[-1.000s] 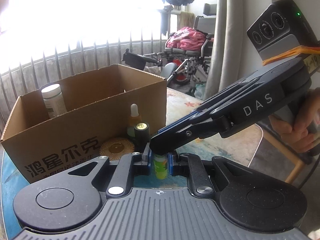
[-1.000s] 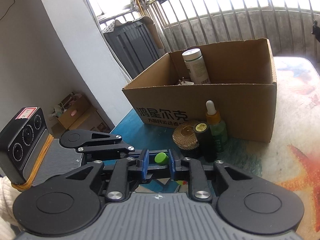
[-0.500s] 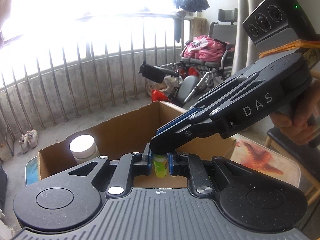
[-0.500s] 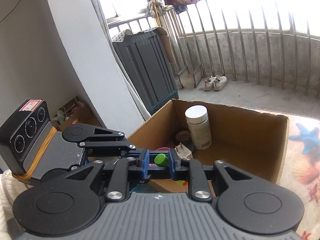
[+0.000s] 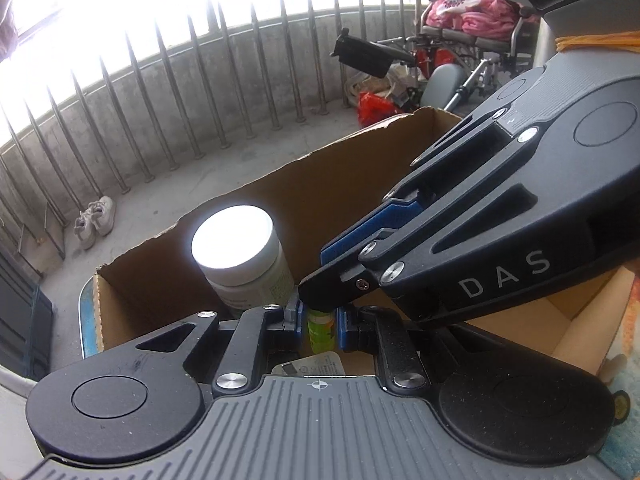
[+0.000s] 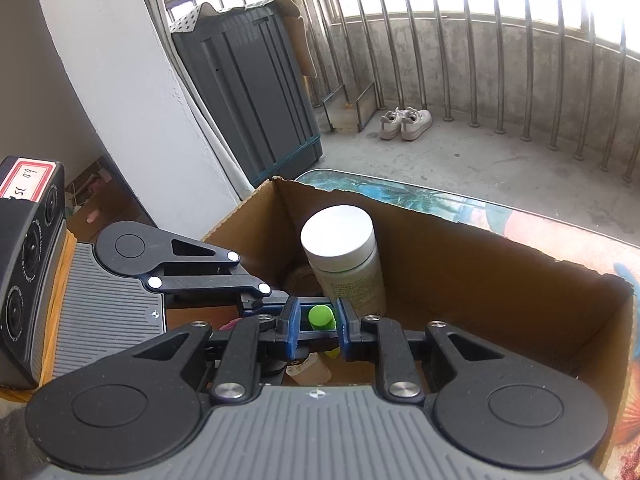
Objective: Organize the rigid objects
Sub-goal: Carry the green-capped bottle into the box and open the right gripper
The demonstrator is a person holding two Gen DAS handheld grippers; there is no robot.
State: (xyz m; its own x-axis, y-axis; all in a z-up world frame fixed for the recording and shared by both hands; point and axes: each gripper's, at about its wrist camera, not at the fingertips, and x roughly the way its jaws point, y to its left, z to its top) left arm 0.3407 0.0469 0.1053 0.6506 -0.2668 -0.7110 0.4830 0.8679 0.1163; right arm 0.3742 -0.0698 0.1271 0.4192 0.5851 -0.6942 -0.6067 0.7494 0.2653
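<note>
Since 1 second ago, both grippers have carried the small green bottle (image 5: 321,330) from the table up over the cardboard box (image 6: 460,256). The left gripper (image 5: 318,322) clamps its body; the right gripper (image 6: 318,322) clamps its green cap. Only the right view shows the box's left wall and the white-lidded jar (image 6: 340,248) upright in its far-left corner.

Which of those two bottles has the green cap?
The small bottle pinched by both claws. The big jar standing in the cardboard box has a white lid.
</note>
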